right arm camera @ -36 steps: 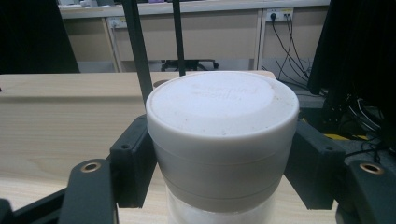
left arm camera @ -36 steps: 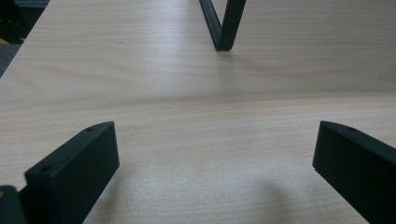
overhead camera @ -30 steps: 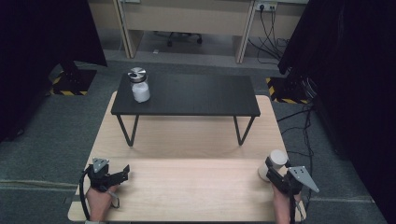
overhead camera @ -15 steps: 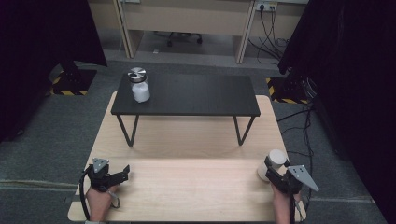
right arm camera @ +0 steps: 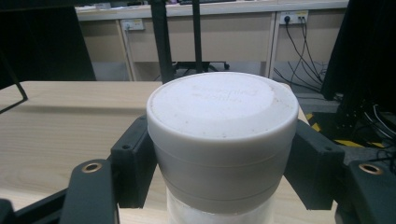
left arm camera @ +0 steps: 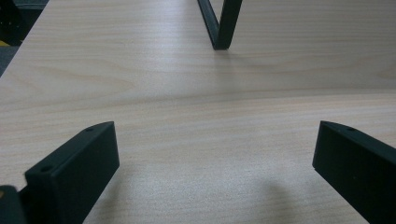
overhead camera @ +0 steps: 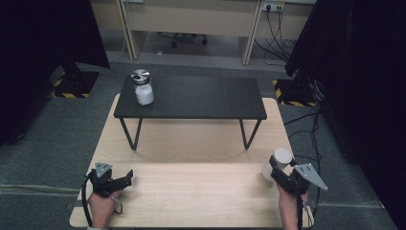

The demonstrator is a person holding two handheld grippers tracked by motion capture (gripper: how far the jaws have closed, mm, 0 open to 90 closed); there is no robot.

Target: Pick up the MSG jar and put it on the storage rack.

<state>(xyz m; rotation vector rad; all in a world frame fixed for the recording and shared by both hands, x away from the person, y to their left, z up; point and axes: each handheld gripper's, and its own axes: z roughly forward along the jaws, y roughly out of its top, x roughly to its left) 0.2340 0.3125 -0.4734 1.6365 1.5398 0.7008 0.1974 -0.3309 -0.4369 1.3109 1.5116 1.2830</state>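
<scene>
faintly, embossed lettering marks the white lid [right arm camera: 222, 112], unreadable; right tongs [right arm camera: 219, 158] clamp its jar, left tongs [left arm camera: 219, 168] spread wide.

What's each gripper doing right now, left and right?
Left gripper: open, nothing between its jaws, over the wooden table.
Right gripper: shut on the white-lidded jar, gripped just under the lid.

- A light wooden desk [overhead camera: 191, 143] carries a low black desk [overhead camera: 201, 98] on thin metal legs.
- A clear jar [overhead camera: 143, 89] with a metal lid stands on the black desk's far left corner.
</scene>
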